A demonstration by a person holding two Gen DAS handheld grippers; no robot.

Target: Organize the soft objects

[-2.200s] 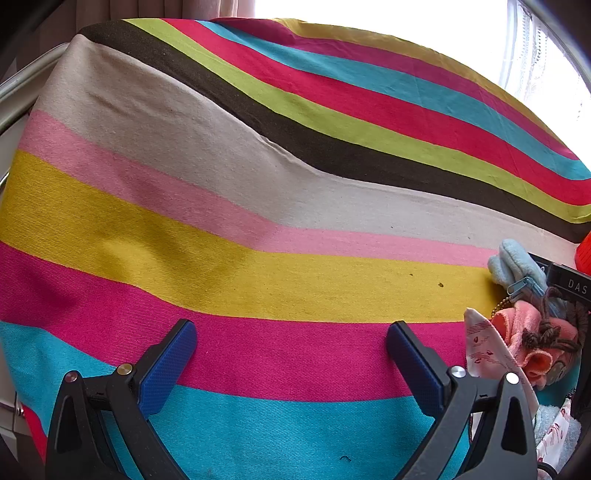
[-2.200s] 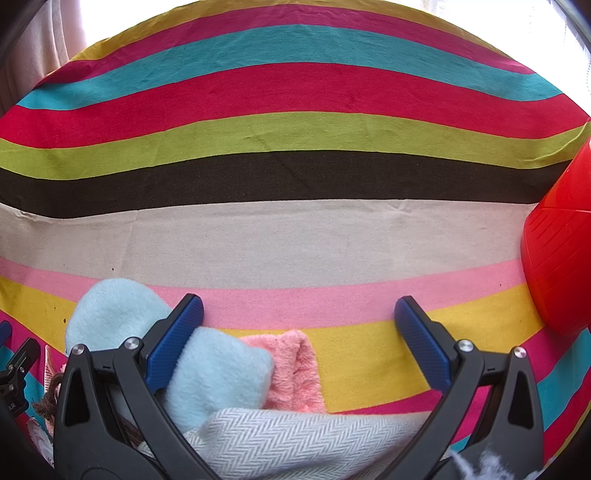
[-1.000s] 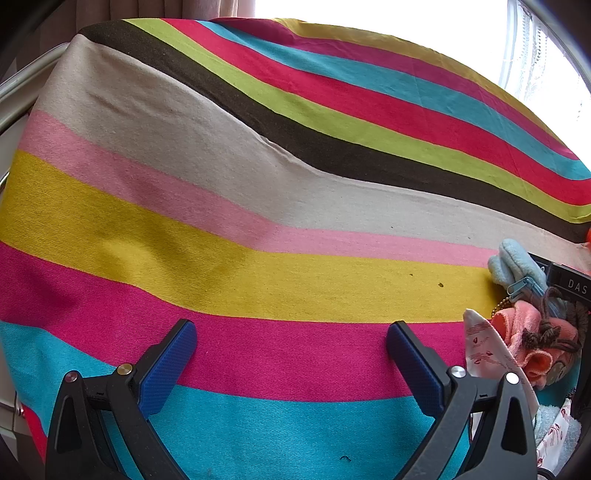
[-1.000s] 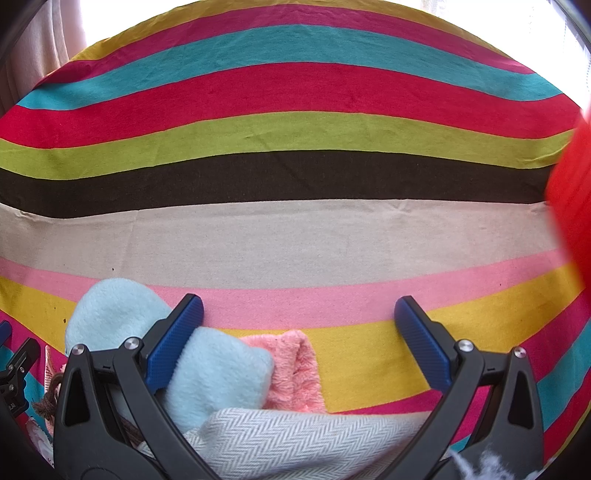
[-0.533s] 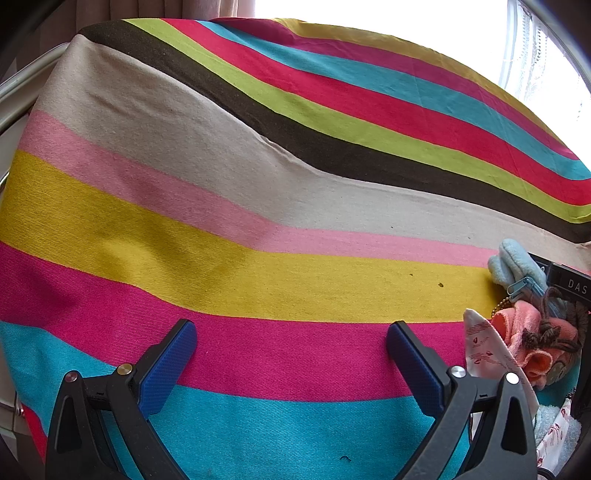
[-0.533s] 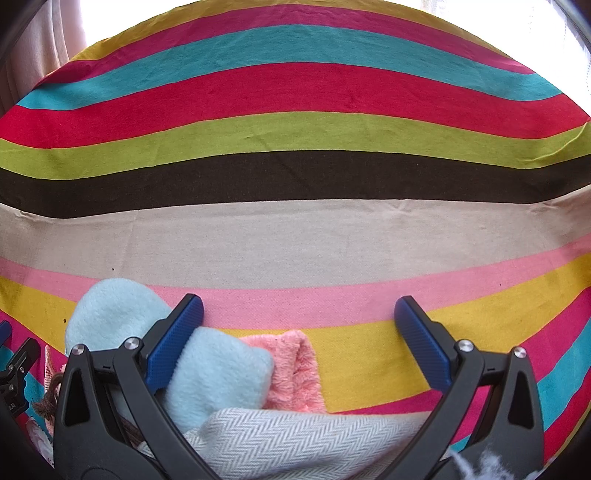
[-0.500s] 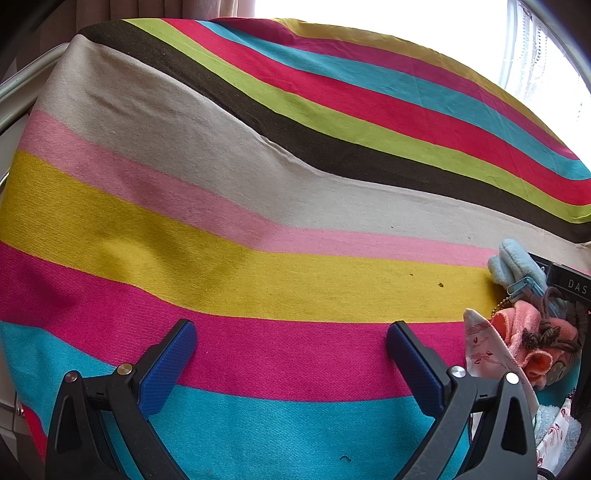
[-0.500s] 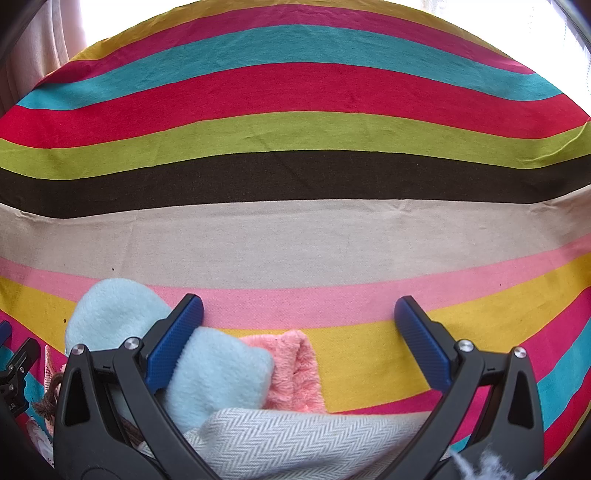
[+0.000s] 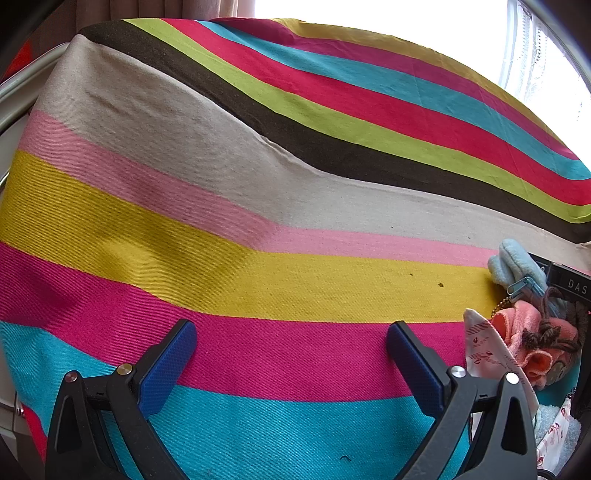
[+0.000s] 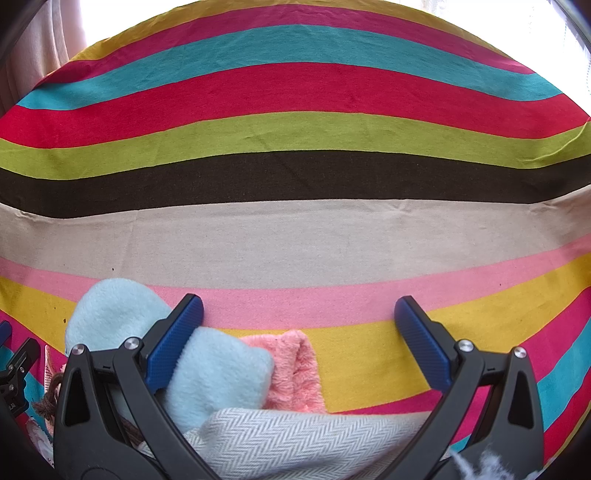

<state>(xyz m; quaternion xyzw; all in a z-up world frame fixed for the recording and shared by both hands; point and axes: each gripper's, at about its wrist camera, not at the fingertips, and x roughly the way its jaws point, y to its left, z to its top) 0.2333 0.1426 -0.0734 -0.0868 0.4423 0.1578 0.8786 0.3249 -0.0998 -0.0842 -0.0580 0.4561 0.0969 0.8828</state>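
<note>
A pile of soft things lies on a striped cloth (image 9: 258, 206). Under my right gripper (image 10: 299, 321), which is open and empty, lie a light blue fleece pouch (image 10: 218, 373), a pink fluffy piece (image 10: 295, 369) and a grey herringbone cloth (image 10: 295, 439). The left wrist view shows the same pile at the far right: the blue pouch (image 9: 517, 266) with a zipper, a pink plush item (image 9: 532, 332) with brown yarn, and a white printed cloth (image 9: 484, 350). My left gripper (image 9: 288, 343) is open over bare pink and teal stripes, left of the pile.
The striped cloth (image 10: 295, 236) fills both views, with a crease along the beige and brown stripes. Bright windows and curtains (image 9: 166, 7) stand behind it. A metal rail (image 9: 22, 88) runs along the left edge. A black device part (image 10: 14, 369) sits at the lower left.
A red rounded object at the right edge of the right wrist view has moved out of sight. Both grippers and the soft pile have stayed still.
</note>
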